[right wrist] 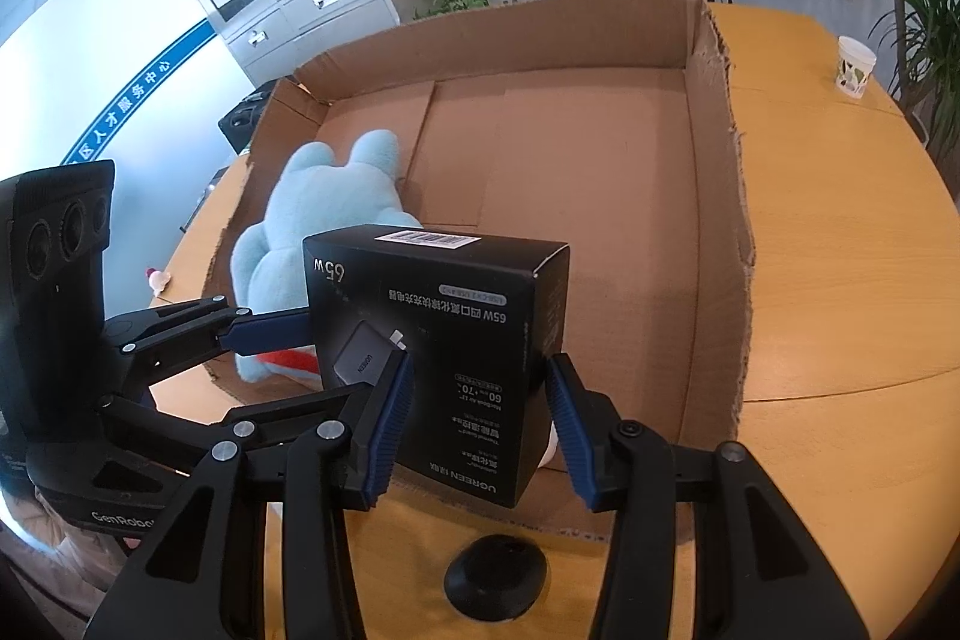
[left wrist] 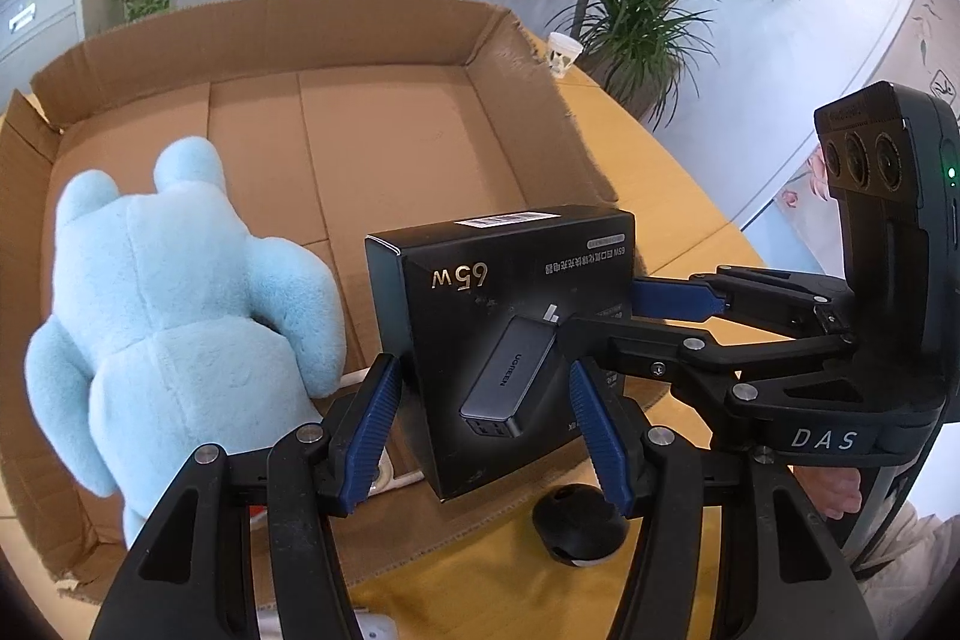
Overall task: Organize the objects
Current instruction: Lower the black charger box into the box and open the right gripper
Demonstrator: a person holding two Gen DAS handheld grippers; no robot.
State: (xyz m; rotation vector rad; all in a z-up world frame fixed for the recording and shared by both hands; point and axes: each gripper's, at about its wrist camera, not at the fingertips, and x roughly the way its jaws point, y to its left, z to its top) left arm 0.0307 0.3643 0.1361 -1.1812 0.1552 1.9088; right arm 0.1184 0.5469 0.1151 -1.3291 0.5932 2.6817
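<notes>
The cardboard box (left wrist: 384,148) fills the middle of both views, flaps up and most of its brown floor bare. It sits on the wooden table (right wrist: 840,250), so its open top takes whatever I lower in from the near edge.

Inside it, at the left of my left-wrist view, lies the pale blue plush toy (left wrist: 168,304), pushed toward the left wall. That leaves the centre and right of the floor free, which I judge is where the next item belongs.

That item is the black charger box (left wrist: 510,334), lower centre in both views. It hangs tilted over the near rim of the cardboard box with its barcode end upward. I hold it from two sides at once: my left gripper (left wrist: 483,430) has its blue pads pressed on the carton's two faces, and my right gripper (right wrist: 480,430) clamps it across the other way. Both stand at a narrow-to-medium gap, set by the carton's width. I judge the double grip keeps the slick carton from twisting as it goes in.

A small black round object (right wrist: 495,574) rests on the table just below the carton. A paper cup (right wrist: 855,67) stands well apart in the upper right of the right-wrist view.
</notes>
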